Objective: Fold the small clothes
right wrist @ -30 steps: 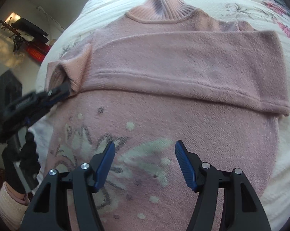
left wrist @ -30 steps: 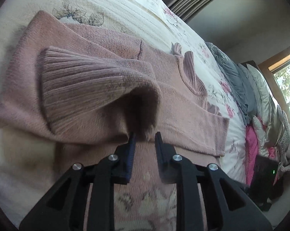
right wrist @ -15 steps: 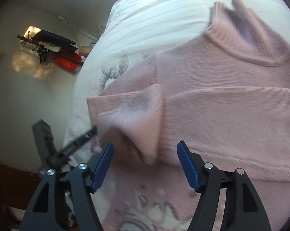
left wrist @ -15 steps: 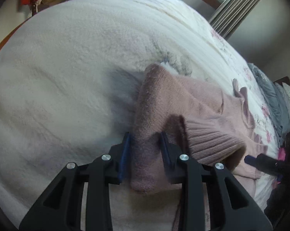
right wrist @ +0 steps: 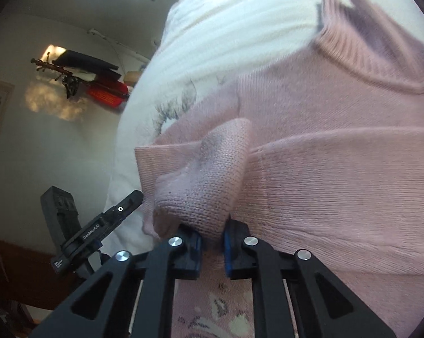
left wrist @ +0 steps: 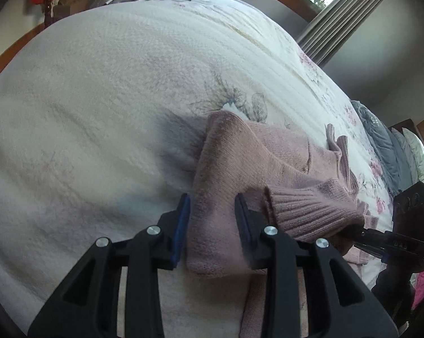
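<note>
Left wrist view: pink sweater (left wrist: 271, 166) lies on the cream floral bedspread (left wrist: 99, 107). The left gripper (left wrist: 212, 211) straddles a folded edge of the knit — fingers touch the fabric on both sides, clamped on it. The ribbed cuff (left wrist: 310, 211) sits just right, where the right gripper (left wrist: 361, 232) reaches it.

Right wrist view: the right gripper (right wrist: 213, 235) is clenched on the cuff (right wrist: 200, 188) — sleeve doubled over the sweater body. Ribbed collar (right wrist: 367, 53) at upper right.
</note>
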{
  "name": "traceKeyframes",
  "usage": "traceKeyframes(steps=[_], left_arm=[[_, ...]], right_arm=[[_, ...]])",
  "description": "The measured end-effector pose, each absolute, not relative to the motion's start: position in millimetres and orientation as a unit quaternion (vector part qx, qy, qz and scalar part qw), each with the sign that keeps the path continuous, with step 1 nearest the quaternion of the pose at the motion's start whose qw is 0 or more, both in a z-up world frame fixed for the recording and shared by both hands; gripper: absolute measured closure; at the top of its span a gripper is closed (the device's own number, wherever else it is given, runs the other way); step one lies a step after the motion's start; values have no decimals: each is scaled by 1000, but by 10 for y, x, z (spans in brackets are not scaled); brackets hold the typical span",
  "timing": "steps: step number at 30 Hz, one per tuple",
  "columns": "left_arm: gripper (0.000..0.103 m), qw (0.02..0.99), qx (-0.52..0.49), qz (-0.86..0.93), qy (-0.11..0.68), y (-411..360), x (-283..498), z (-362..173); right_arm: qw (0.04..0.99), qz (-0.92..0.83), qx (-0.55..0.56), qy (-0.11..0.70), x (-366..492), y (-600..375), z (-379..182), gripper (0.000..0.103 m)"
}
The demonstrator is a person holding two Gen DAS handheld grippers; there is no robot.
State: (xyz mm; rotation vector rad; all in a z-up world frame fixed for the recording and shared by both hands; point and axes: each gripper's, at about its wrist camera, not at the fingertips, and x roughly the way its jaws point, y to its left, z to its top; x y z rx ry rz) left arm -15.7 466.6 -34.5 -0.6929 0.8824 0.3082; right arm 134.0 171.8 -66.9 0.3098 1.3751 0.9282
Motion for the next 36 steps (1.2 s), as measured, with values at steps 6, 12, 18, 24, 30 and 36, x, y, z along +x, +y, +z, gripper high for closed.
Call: traceKeyframes(steps=[6,12,18,24,30,36], left_arm=[[68,852,-301,113,414,4326,105,-202],[65,847,-267,105,448,3948,441,-425],[61,846,-224,130,466,3824,614,-565],[62,849,-230,127,459,3843,569,-351],[58,861,-221,92,449,3663,582,-180],[58,844,-236,89,473,3642,664,-462]], right_arm=[[710,374,139,581,1445,1081,-400,92],[725,312,133,599,1529,606,-674,92],[719,273,107,630,1618,499,-1062,83],[775,250,36,579,1445,536,-589,59],[771,328,5,546,1227,986,-230,53],[740,329,-63,583,1109,1577,-576,44]])
